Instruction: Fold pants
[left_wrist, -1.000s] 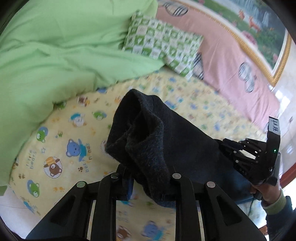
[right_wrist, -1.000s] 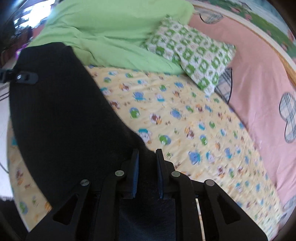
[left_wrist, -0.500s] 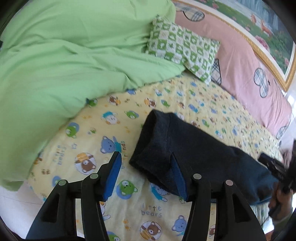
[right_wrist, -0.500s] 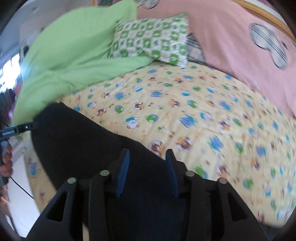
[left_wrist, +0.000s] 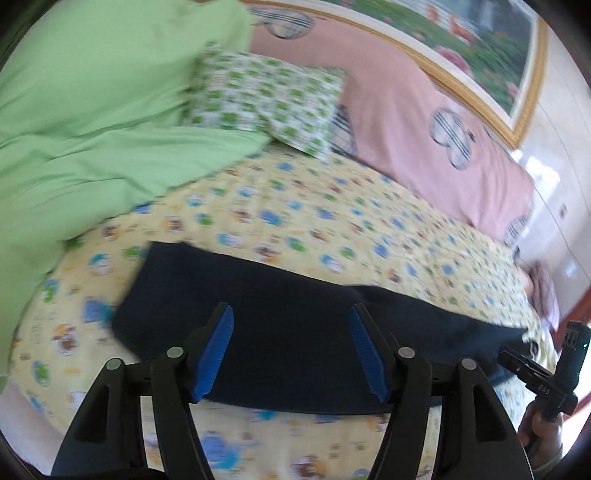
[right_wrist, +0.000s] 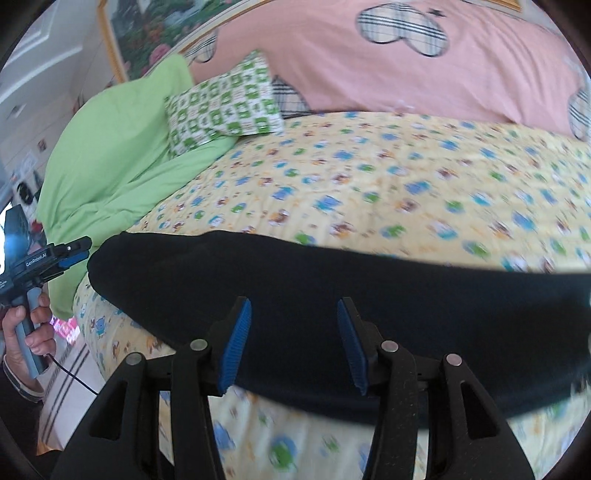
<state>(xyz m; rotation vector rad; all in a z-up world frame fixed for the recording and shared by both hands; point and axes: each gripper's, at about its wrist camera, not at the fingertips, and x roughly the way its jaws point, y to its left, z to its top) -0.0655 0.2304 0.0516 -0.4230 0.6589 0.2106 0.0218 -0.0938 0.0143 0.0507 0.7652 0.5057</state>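
Observation:
The dark navy pants (left_wrist: 295, 332) lie flat as a long band across the near part of the bed, also in the right wrist view (right_wrist: 332, 295). My left gripper (left_wrist: 290, 321) is open and empty, hovering over the pants' left half. My right gripper (right_wrist: 293, 310) is open and empty above the pants' middle. The right gripper also shows at the far right of the left wrist view (left_wrist: 546, 373), and the left one at the far left of the right wrist view (right_wrist: 40, 258).
The bed has a yellow cartoon-bear sheet (left_wrist: 332, 206). A green duvet (left_wrist: 92, 110) is piled at the left. A green-checked pillow (left_wrist: 269, 99) and a pink headboard cover (left_wrist: 424, 118) lie behind. The bed's near edge runs just below the pants.
Both grippers let go of the pants and opened wide. The pants, held up bunched a second ago, now lie flat on the sheet. Both grippers pulled back.

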